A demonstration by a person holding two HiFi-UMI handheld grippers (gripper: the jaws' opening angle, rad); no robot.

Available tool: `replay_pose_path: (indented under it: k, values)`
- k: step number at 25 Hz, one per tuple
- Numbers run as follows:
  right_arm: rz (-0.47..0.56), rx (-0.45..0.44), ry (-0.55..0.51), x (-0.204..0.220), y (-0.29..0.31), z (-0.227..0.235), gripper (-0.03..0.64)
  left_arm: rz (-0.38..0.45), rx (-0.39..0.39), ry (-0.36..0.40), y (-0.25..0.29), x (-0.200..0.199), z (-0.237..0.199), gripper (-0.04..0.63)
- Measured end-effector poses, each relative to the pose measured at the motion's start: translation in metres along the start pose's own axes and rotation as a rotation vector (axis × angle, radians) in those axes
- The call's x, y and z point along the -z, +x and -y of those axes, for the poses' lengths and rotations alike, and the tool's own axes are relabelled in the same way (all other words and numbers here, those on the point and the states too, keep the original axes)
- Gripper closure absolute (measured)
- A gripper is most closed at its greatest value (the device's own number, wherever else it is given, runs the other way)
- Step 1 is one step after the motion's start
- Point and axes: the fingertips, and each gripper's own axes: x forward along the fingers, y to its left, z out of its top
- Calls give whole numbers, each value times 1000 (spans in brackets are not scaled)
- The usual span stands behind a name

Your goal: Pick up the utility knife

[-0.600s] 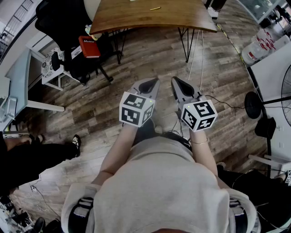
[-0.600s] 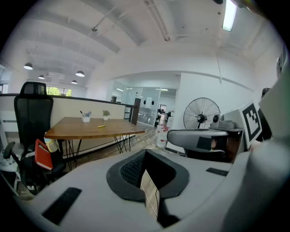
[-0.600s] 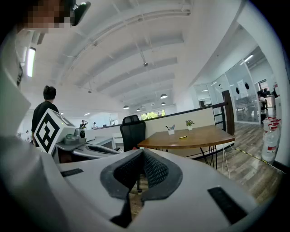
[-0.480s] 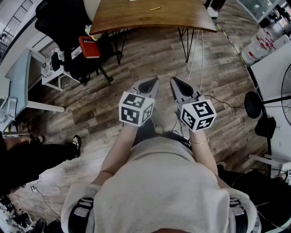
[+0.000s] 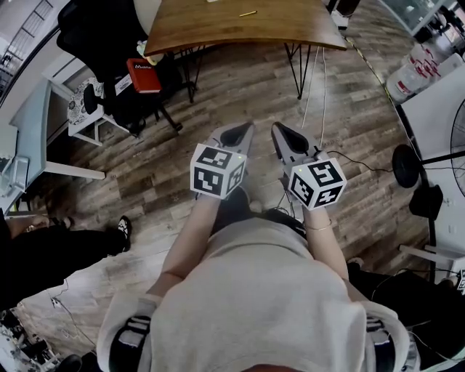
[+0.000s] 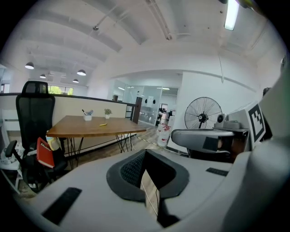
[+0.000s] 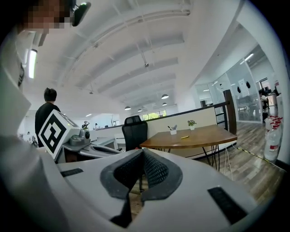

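Grippers two: left gripper [image 5: 245, 131], right gripper [image 5: 279, 131], closed.

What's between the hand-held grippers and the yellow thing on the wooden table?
Head view: bare wood floor, thin white cords hanging by the right legs of the table, then bare tabletop up to the yellow thing.

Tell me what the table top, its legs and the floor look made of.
Table top: wood or wood veneer, warm brown with a satin finish. Grain streaks and a soft sheen show.
Legs: probably thin black metal rod, bent into hairpin loops.
Floor: grey-brown planks with a wood look and a matt surface. Plank seams show, but whether it is real wood or laminate can't be told.
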Motion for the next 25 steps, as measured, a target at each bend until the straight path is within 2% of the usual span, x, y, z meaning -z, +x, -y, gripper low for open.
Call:
replay_pose_path:
  k: [6, 8, 11, 14, 16, 18, 21, 25]
  values:
    - [-29, -17, 7, 13, -2, -5, 606, 63, 69, -3, -4, -10, 7, 580]
    - [-27, -11, 17, 14, -4, 0, 606, 89, 81, -28, -4, -14, 5, 580]
    - [-18, -12, 32, 12, -3, 4, 606, 124, 68, -72, -4, -21, -2, 580]
    - [-16, -20, 31, 11, -4, 4, 606, 132, 37, -63, -5, -24, -4, 576]
    - [-13, -24, 34, 10, -3, 5, 606, 130, 44, -62, -4, -24, -3, 481]
    - [-10, -23, 40, 8, 0, 7, 606, 125, 48, -57, -2, -25, -5, 474]
    - [-7, -11, 54, 8, 6, 13, 606, 112, 43, -37, 2, -26, -10, 430]
    - [-11, -1, 62, 7, 23, 25, 606, 133, 51, -47, 15, -36, -27, 417]
